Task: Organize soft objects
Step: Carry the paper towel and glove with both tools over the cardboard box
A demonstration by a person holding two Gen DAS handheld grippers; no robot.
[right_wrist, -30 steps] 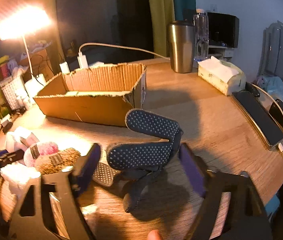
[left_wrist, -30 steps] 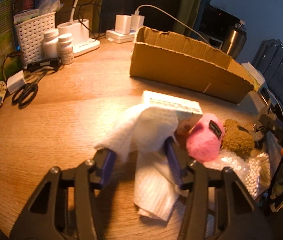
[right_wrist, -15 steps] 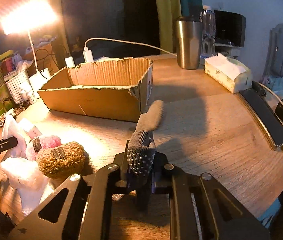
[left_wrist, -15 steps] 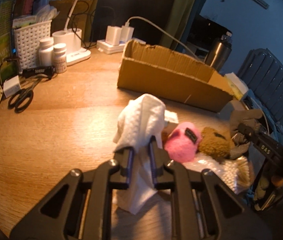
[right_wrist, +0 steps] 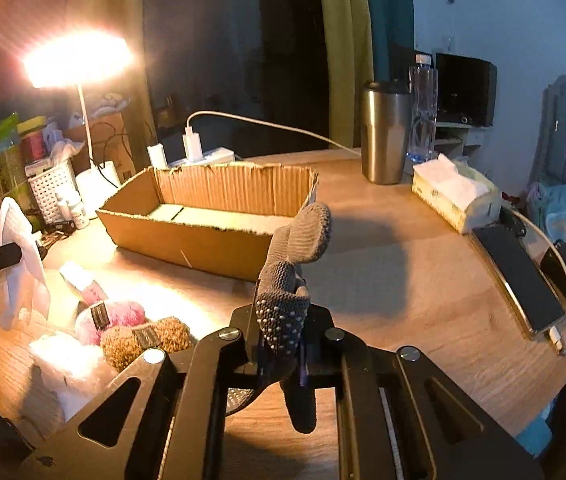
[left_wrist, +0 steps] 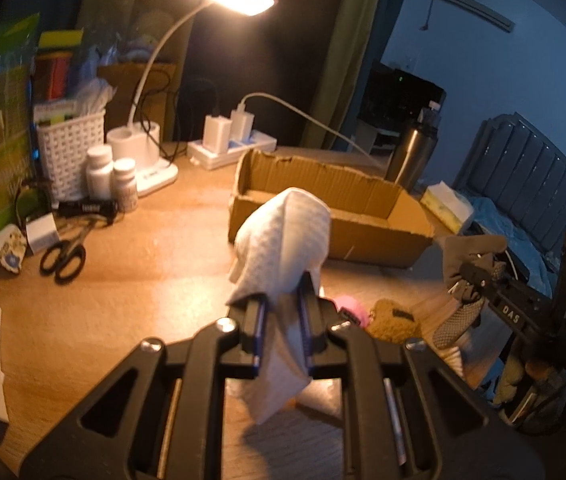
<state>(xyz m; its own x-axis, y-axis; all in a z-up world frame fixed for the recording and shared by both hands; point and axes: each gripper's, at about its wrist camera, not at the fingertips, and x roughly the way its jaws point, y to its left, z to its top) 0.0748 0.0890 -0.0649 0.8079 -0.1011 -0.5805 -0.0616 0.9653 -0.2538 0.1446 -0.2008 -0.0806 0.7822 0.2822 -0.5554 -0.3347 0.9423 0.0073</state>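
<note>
**While both claws pinch soft things above the bench**

Beyond my claws, on the bench, sits the cardboard box. My left claw is clamped on a white cloth. My right claw squeezes a grey dotted glove. Left of it lie pink yarn and brown yarn.

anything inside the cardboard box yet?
Nothing soft in the cardboard box so far: the right wrist view shows only its bare, pale floor. The near wall hides the front strip of the floor, so that part cannot be checked.
</note>
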